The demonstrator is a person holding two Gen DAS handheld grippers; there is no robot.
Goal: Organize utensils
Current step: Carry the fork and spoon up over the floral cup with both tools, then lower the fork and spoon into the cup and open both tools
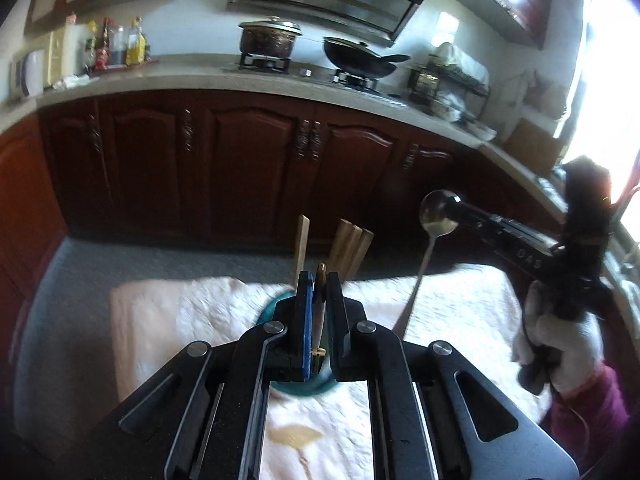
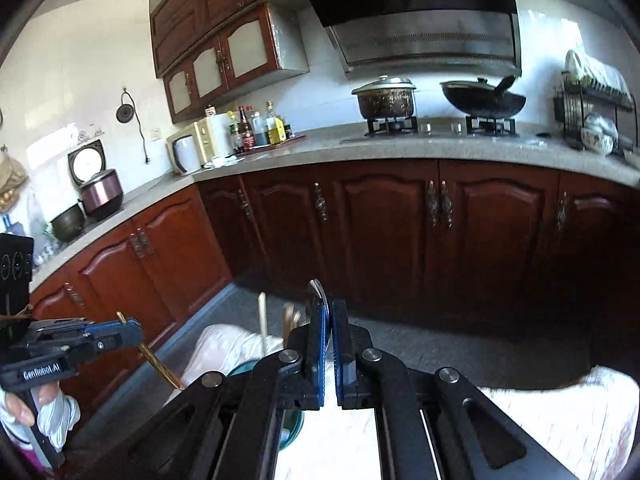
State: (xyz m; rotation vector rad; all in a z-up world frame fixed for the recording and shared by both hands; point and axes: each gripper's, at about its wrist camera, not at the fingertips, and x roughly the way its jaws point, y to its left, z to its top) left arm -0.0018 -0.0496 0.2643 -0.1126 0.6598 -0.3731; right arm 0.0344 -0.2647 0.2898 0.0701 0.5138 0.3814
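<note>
Closest to the lens in the left wrist view is my left gripper point(image 1: 319, 280), jaws pressed together on a slim gold-tipped metal utensil point(image 1: 320, 304) that stands upright between the pads; whether it is a knife or a fork I cannot tell. Beneath it lies a white quilted cloth point(image 1: 180, 320) with a teal round bowl point(image 1: 276, 308) partly hidden behind the jaws. Pale wooden chopsticks point(image 1: 352, 248) rise from that bowl. To the right, my right gripper point(image 1: 452, 210) pinches the bowl of a long silver spoon point(image 1: 434, 216), whose handle hangs down over the cloth. My gloved right hand point(image 1: 560, 344) carries it.

From the right wrist view, the right gripper point(image 2: 329, 320) is clamped tight on the silver spoon point(image 2: 319, 288), seen only edge-on as a thin rim above the pads. My left gripper point(image 2: 132, 326) appears at the left with its gold-tipped utensil point(image 2: 152, 354) slanting down below the jaws.

Risk, in my judgement: the spoon is held by its smooth curved bowl, so it could pivot or slip out. Either dangling end could knock the chopsticks point(image 2: 262, 320) or tip the bowl.

Only the left view shows the spoon's full length and hang; only the right view shows how much of the gold utensil hangs under the left jaws.
</note>
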